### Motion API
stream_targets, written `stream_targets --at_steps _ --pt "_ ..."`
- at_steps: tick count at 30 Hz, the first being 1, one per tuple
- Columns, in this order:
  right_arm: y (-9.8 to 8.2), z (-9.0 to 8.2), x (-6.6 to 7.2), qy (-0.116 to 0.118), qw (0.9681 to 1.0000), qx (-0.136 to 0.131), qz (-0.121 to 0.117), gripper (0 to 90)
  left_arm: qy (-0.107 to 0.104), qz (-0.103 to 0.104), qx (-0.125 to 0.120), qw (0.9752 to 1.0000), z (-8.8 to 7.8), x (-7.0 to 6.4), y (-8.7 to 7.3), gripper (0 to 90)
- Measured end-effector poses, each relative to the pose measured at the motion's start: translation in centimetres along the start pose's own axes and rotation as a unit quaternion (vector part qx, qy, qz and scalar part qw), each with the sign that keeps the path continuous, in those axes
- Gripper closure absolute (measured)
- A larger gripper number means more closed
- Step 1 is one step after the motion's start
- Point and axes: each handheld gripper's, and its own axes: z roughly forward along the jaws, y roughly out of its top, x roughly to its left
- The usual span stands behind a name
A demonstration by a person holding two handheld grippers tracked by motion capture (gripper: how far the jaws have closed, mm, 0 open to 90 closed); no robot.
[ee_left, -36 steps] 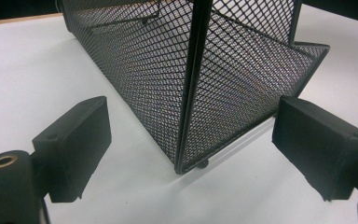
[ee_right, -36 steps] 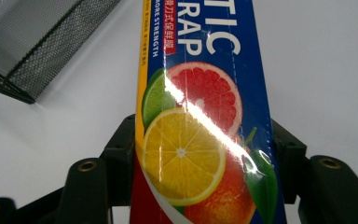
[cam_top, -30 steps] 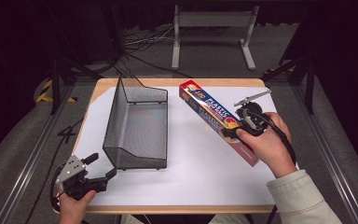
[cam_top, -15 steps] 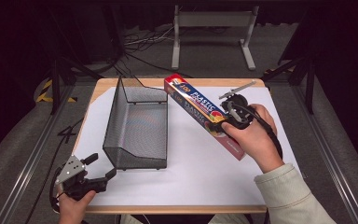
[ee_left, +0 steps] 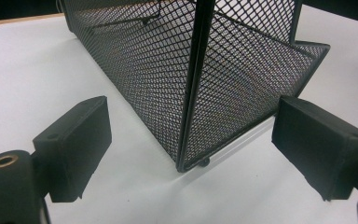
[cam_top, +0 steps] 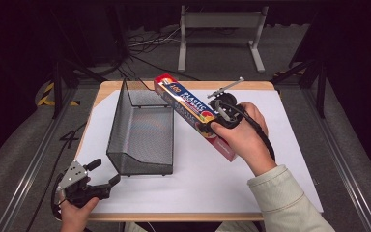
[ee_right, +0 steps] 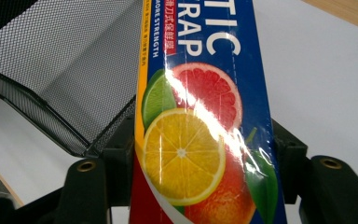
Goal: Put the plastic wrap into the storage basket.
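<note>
From the high view, we are looking at a desk point(cam_top: 290, 159) covered with a white sheet. The right tongs point(cam_top: 211, 126) are closing tightly on a long box point(cam_top: 188, 104) of plastic wrap, near its middle. We are holding the box off the desk, tilted, with its far end reaching over the right rim of the mesh basket point(cam_top: 140, 130). The box is not yet inside the basket, so the grasp and the lift are done, and the placing is left. The left tongs point(cam_top: 105, 175) are resting at the near left corner of the desk, just beside the near corner of the basket, with the jaws standing apart and nothing between them.

From the left gripper view, we are seeing the two black jaws wide open, one at each side, and the near corner of the basket point(ee_left: 191, 93) between them but farther off. The pads are not touching the mesh. We judge that this hand is waiting, perhaps to steady the basket.

From the right gripper view, we are seeing the box point(ee_right: 200, 140) with its fruit picture pressed between the two jaws. The basket point(ee_right: 74, 74) is lying beyond and to the left, with its open inside in sight. We think what is left is to carry the box over the opening, lower it in and let go.
</note>
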Motion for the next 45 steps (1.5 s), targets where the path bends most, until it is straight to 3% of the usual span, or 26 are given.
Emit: stream_targets --at_steps 16,26,34,39,45 --pt "2.5 2.6 3.1 0.011 0.9998 0.002 0.014 41.3 -0.008 0.005 -0.002 1.0000 0.4 -0.1 0.3 12.4" --pt "3.6 5.1 5.3 0.000 0.9997 0.014 0.020 41.4 -0.017 0.013 -0.009 0.9997 1.1 -0.2 0.8 12.4" --pt "3.6 6.8 6.4 0.011 0.9987 0.017 0.048 41.5 -0.025 0.016 -0.011 0.9995 1.6 -0.2 1.1 12.6" --pt "3.8 8.0 7.6 0.007 0.9986 0.021 0.048 41.4 -0.028 0.018 -0.013 0.9994 1.7 -0.2 1.2 12.6" --pt "3.8 9.4 8.1 0.000 0.9978 0.035 0.056 41.3 -0.030 0.015 -0.016 0.9993 1.7 -0.2 1.2 12.6"
